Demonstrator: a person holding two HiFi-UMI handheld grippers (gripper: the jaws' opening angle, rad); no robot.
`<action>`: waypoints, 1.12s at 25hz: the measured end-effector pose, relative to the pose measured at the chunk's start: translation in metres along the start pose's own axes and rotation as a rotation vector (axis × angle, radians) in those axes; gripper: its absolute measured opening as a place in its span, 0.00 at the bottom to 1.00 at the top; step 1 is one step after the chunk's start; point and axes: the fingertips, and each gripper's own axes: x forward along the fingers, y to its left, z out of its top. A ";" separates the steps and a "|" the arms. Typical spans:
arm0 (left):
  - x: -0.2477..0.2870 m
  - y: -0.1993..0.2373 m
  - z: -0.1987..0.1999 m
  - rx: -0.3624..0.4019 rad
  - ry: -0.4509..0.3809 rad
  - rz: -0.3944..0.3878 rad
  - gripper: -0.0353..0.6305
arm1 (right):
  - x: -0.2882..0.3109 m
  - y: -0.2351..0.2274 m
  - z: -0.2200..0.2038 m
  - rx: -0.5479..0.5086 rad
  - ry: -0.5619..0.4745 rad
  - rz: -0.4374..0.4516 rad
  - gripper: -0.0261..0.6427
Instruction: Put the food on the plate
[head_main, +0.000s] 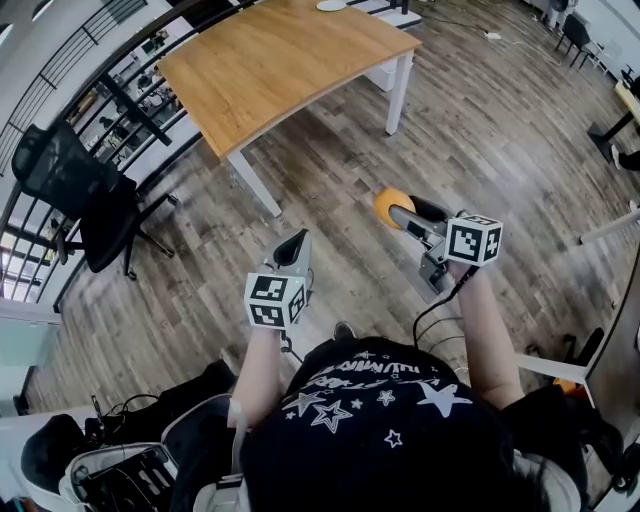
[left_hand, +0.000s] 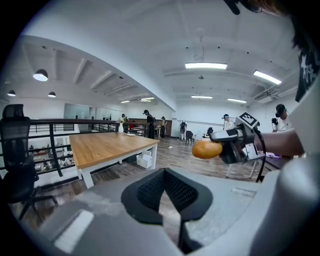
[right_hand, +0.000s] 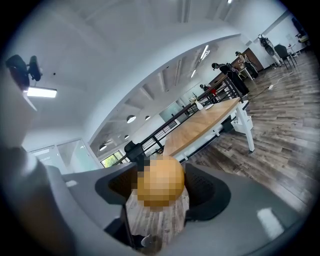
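Black white-starred T-shirt (head_main: 375, 400); grey left claw (head_main: 296, 243), grey right claw (head_main: 404, 214)

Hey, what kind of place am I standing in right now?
Most likely an open-plan office or lab workspace: a long wooden table on white legs, a black office chair beside a dark railing, and panel lights in a white ceiling.
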 end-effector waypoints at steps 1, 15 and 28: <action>-0.002 0.002 -0.003 -0.010 0.002 0.000 0.05 | 0.002 0.001 -0.001 0.003 0.001 0.001 0.49; -0.004 0.044 -0.033 -0.029 0.046 -0.032 0.05 | 0.038 0.001 -0.015 0.086 -0.030 -0.026 0.49; 0.053 0.068 -0.033 -0.049 0.086 -0.040 0.05 | 0.079 -0.051 0.007 0.049 0.011 -0.057 0.49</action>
